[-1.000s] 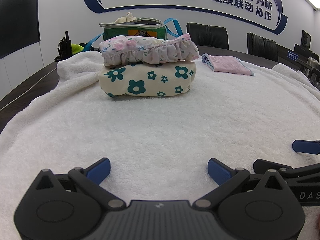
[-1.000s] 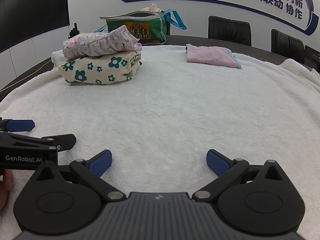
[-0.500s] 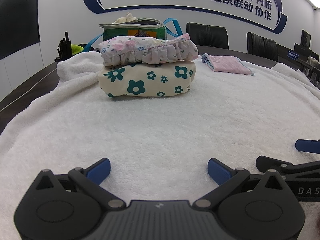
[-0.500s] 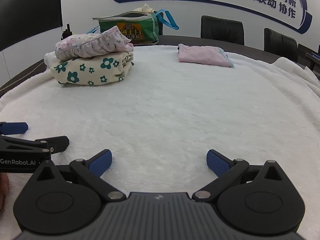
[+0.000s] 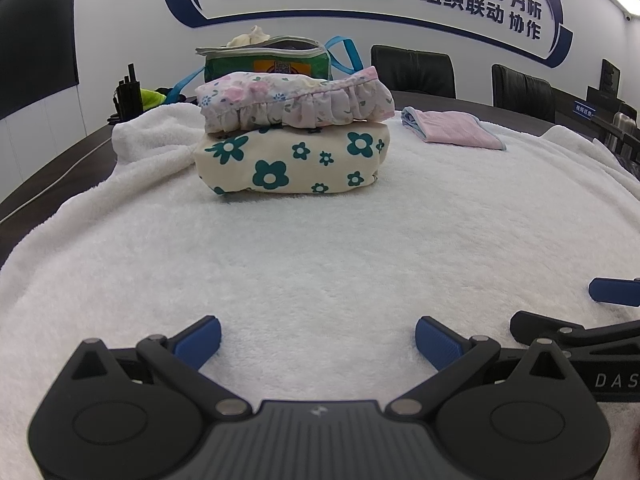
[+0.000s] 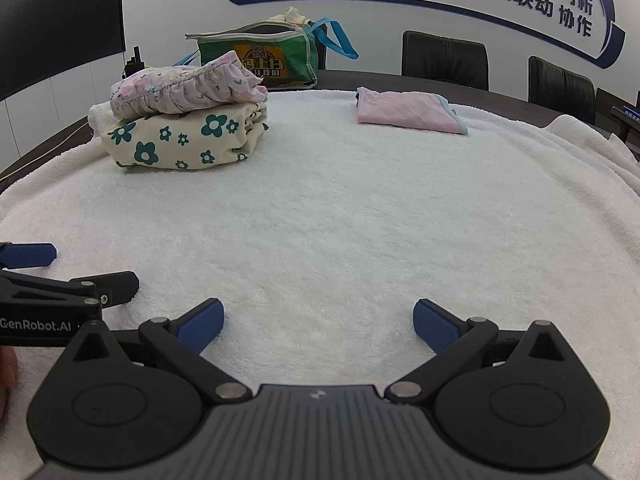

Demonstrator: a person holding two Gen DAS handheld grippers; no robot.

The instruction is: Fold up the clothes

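- A white fleece blanket (image 5: 320,248) covered the bench and took up most of both views; its middle lay bare in front of the tools.
- A green bag (image 6: 264,58) with blue straps stood at the far edge, something pale poking out of its open top.
- Two folded garments sat stacked on the far left of the blanket: a cream piece with green flowers (image 5: 292,160) below and a pink ruffled piece (image 5: 296,100) resting on it.
- A folded pink cloth (image 6: 408,112) lay flat on the far right, well apart from the stack.
- The left gripper (image 5: 318,338) and the right gripper (image 6: 318,320) hovered low side by side over the near blanket, each with jaws spread wide and nothing between them.
- All the clothes looked light, soft and floppy, so a fold would likely slump unless both ends were carried together; a hem or corner, pinched through every layer, seemed the best place to take hold.
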